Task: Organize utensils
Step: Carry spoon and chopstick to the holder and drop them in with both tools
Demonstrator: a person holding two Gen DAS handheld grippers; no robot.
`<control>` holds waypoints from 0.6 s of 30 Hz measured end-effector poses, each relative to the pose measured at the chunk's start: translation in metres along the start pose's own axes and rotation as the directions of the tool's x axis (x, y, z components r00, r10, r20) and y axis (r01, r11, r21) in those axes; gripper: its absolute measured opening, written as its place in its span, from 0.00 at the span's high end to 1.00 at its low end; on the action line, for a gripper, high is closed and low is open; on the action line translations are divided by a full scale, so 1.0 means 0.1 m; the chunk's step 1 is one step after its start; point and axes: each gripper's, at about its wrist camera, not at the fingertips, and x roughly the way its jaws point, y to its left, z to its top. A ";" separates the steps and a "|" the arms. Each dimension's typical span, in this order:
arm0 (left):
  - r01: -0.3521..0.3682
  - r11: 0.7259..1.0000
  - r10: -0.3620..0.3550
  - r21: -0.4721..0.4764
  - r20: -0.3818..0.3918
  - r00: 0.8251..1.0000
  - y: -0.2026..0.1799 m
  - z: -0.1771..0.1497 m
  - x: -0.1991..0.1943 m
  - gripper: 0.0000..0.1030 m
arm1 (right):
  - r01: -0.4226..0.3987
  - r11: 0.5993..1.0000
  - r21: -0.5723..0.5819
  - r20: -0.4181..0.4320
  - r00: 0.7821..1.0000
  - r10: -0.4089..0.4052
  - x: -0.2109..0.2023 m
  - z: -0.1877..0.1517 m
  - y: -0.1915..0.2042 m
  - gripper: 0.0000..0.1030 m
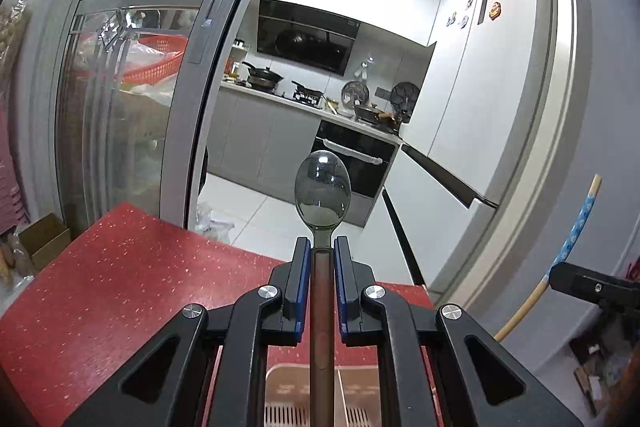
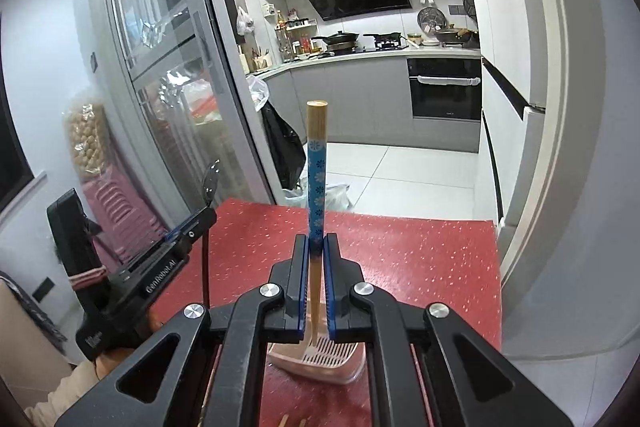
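Left claw (image 1: 322, 247): closed on the brown handle of a spoon with a smoky translucent bowl (image 1: 323, 195); the handle ran back between the blue-padded fingers (image 1: 303, 275) toward the camera, the bowl stood out past the fingertips.

Right claw (image 2: 316, 243): closed on a pale bamboo chopstick with a blue flower-patterned band (image 2: 316, 167); the thick end pointed up and away from the fingertips, the thin end reached down behind the claw.

Holder: a pink plastic utensil holder with a slotted drain base (image 2: 320, 355) sat on the red speckled table (image 2: 420, 255), directly below and behind both claws; in the left wrist view its slotted top (image 1: 356, 395) showed under the spoon handle.

Key relation: both utensils stood close to upright, long axes roughly in line with the holder's opening; the chopstick's lower tip appeared just above or just at the slotted part, though contact could not be told.

Spoon end: the handle's lower end ran out of the picture's bottom edge, so its gap to the holder could not be judged.

Nearer claw: the right one seemed better lined up with the holder; the left claw (image 2: 192, 223) was off to its left side, slightly apart.

Coming move, as a judgement: a straight lowering along each utensil's own axis, then release, with little sideways correction needed.

Risk: a tilted handle could catch the holder's divider.
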 end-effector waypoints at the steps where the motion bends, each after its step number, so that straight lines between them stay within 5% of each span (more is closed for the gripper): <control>1: -0.009 1.000 0.009 0.013 0.014 1.000 -0.01 -0.05 0.04 0.64 | 0.007 1.000 -0.008 0.001 1.000 -0.007 0.08 -0.02 0.00 0.92; 10: -0.078 0.995 0.078 0.059 0.001 0.997 0.05 -0.44 0.46 0.64 | 0.047 0.996 -0.070 -0.025 0.998 -0.049 0.63 -0.36 -0.03 0.92; 18: -0.110 0.985 0.114 0.132 -0.027 0.993 0.04 -0.67 0.41 0.64 | 0.042 0.992 -0.116 -0.124 0.991 -0.056 0.97 -0.70 -0.04 0.92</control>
